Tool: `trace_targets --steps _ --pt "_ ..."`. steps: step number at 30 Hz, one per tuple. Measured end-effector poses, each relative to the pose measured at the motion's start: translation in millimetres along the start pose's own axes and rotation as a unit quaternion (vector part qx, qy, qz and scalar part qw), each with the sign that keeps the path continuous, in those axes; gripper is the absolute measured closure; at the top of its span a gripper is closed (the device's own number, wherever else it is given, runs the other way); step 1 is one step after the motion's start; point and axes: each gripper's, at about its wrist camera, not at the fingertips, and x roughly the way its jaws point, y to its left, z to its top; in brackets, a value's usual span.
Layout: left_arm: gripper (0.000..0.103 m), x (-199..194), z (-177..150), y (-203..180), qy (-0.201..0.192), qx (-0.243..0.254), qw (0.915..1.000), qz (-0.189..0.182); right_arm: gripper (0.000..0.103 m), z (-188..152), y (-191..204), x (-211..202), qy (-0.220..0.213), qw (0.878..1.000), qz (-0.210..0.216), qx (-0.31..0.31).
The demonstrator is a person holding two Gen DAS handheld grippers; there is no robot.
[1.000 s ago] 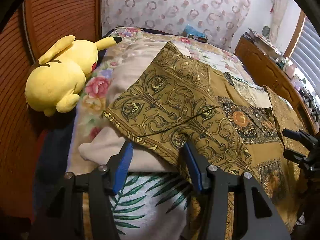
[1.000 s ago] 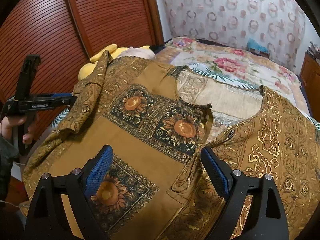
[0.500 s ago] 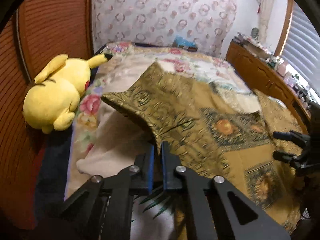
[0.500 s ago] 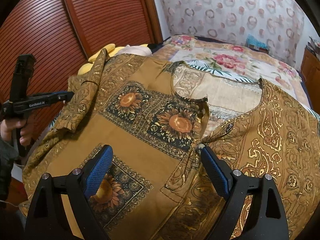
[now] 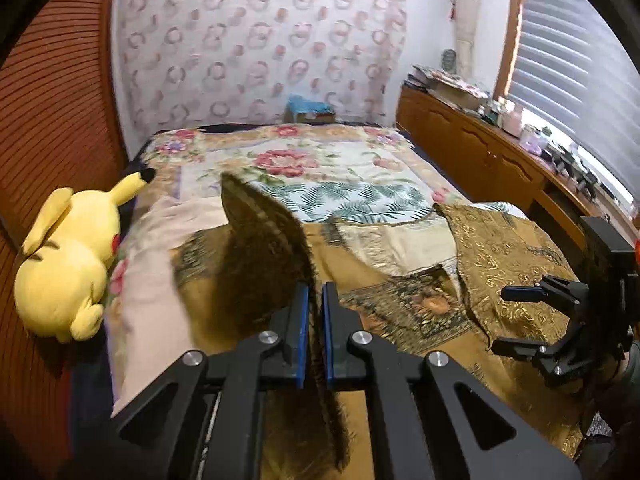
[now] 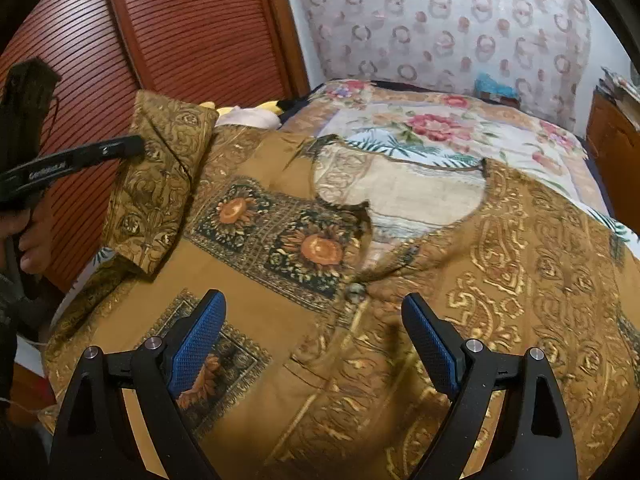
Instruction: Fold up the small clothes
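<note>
Floral bed (image 5: 320,160), left claw (image 6: 132,147) marked "GenRobot.ai", pinching tunic (image 6: 280,320)

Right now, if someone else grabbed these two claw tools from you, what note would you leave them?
Left claw: shut on the sleeve of the gold patterned shirt, held lifted off the bed.
Right claw: open, empty, hovering above the shirt's front.
The shirt's body lies spread flat; a yellow plush toy lies beside it.
Done: sleeve picked up. Left: probably lay it across the body, then the other sleeve and the remaining folds.
</note>
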Motion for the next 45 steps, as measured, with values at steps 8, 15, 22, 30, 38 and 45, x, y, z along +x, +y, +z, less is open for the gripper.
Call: trace_targets --steps 8,15,22,30,38,45 --pt "0.078 14 6 -22 0.017 0.023 0.9993 -0.024 0.012 -8 -17 -11 -0.002 1.000 -0.015 0.020" --pt "0.072 20 -12 -16 0.042 0.008 0.9990 -0.011 0.012 -14 -33 -24 -0.007 0.999 -0.029 0.030" --pt "0.072 41 -40 -19 0.081 -0.002 0.9967 0.000 0.012 -27 -67 -45 -0.014 0.996 -0.063 0.060" --pt "0.072 57 -52 -38 0.095 0.020 0.9952 0.004 0.012 -54 -120 -84 -0.022 0.985 -0.130 0.110" --pt "0.065 64 -56 -47 0.089 0.040 0.9952 0.006 0.016 -87 -173 -131 -0.024 0.966 -0.203 0.161" --pt "0.059 66 -57 -47 0.071 0.045 0.9964 0.010 0.028 -107 -195 -152 -0.022 0.956 -0.232 0.181"
